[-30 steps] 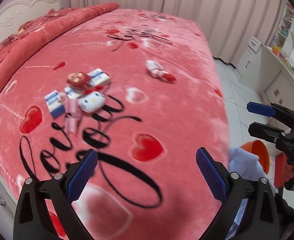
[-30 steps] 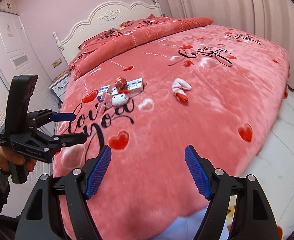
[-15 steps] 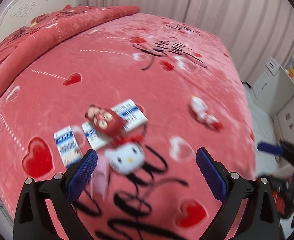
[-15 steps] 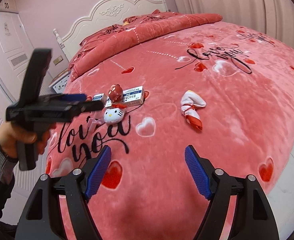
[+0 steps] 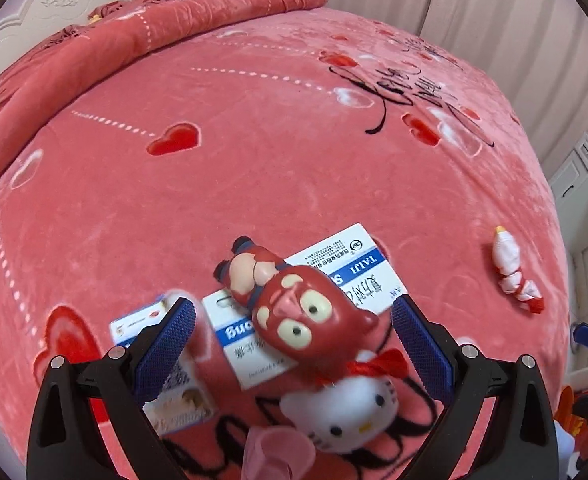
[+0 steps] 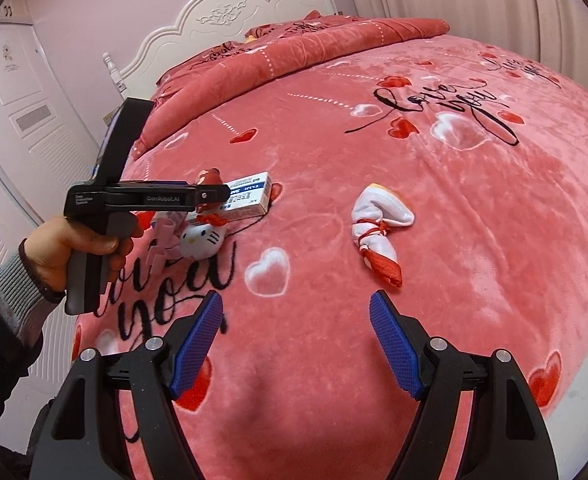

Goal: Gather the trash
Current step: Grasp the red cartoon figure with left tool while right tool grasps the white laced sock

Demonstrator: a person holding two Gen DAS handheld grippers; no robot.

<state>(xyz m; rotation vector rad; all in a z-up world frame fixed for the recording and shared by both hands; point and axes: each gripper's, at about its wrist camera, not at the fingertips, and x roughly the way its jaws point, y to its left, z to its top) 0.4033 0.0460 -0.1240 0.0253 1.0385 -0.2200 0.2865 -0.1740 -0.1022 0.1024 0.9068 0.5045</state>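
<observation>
Three white-and-blue cardboard boxes are lying flat in a cluster on the bed (image 5: 253,152): the largest box (image 5: 354,268) at the back, a second box (image 5: 249,344) partly under a red toy figure (image 5: 294,304), and a third box (image 5: 165,376) to the left. A white cat plush (image 5: 338,412) is lying face-up in front of them. A pink wrapper (image 5: 277,452) is sitting nearest. Well apart to the right, a white cloth bundle tied with red string (image 6: 376,228) is lying on its side.
</observation>
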